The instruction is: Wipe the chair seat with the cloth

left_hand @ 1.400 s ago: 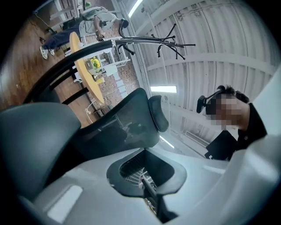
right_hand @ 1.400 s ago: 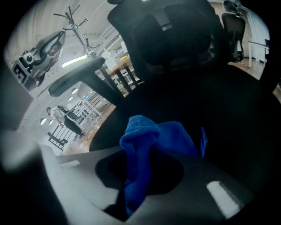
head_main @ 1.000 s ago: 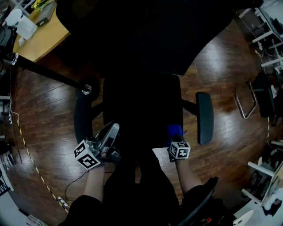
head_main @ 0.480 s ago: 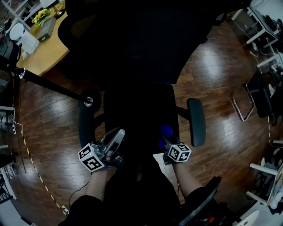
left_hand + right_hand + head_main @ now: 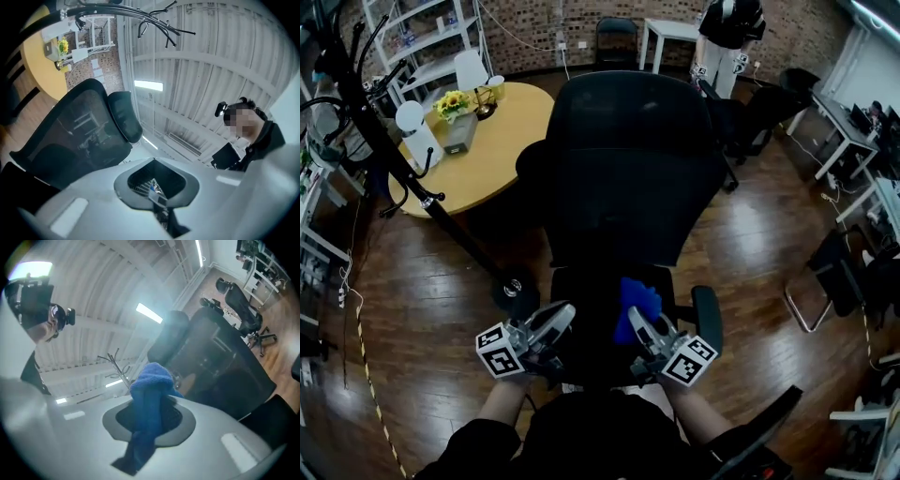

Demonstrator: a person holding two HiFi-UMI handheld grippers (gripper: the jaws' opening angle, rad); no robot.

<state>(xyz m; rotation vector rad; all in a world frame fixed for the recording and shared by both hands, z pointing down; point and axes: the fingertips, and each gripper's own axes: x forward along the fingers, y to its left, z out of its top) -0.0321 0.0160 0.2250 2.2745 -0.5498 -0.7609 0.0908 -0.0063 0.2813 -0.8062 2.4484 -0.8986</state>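
A black office chair stands before me, its seat dark and low and its mesh backrest upright. My right gripper is shut on a blue cloth, held just above the seat's front right part. In the right gripper view the cloth bunches above the jaws and hangs down over the right gripper. My left gripper is over the seat's front left edge, shut with nothing in it. In the left gripper view the left gripper tilts up toward the backrest and ceiling.
A round yellow table with a flower box and lamp stands at the back left, with a black coat stand beside it. The chair's right armrest is close to my right gripper. More chairs and desks are at the right; a person stands at the back.
The head view has tipped up, so the backrest and room now show. Both grippers moved inward toward the seat's front middle. The cloth came left with the right gripper.
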